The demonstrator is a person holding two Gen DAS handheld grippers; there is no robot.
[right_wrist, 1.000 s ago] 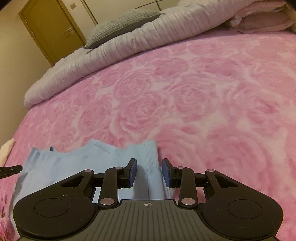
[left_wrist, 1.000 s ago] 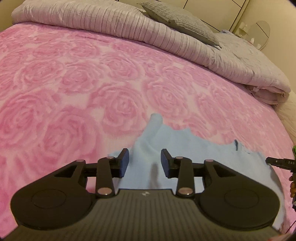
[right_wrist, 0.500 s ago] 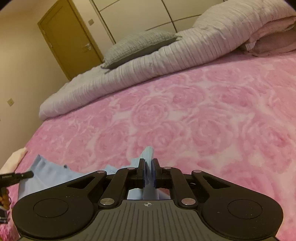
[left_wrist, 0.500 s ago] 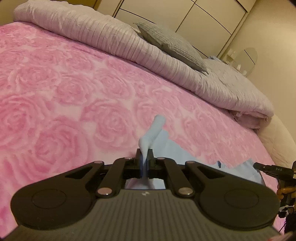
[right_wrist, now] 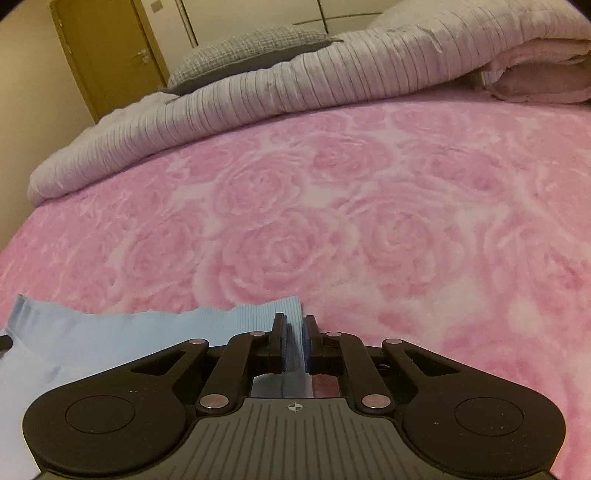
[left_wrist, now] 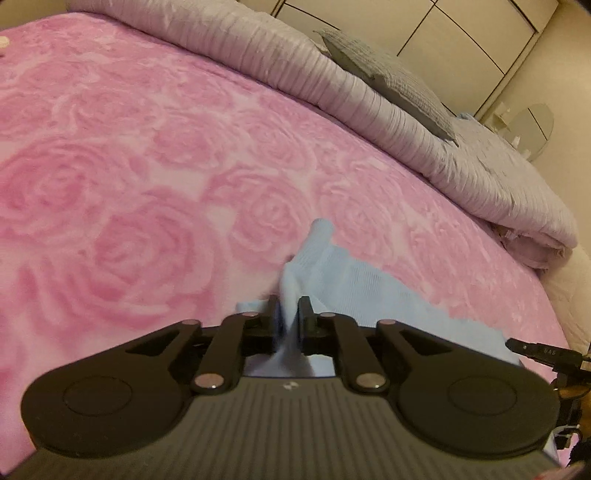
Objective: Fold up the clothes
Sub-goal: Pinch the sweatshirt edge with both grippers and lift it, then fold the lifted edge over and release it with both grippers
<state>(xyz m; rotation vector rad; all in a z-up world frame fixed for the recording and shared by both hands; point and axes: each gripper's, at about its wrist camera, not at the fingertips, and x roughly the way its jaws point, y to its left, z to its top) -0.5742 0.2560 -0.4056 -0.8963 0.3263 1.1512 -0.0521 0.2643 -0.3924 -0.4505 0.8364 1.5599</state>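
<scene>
On the left, the left gripper (left_wrist: 290,317) has a bunched edge of the light blue garment (left_wrist: 354,291) between jaws that are easing open, so that side could slip free onto the pink rose bedspread (left_wrist: 147,184). On the right, the right gripper (right_wrist: 294,343) pinches the opposite edge tight; an uneven lift would skew the fold.

A home bedroom: a bed under a pink rose blanket (left_wrist: 147,155), rolled duvet (right_wrist: 295,96), pillow (right_wrist: 251,48), wardrobe doors (left_wrist: 461,33).
</scene>
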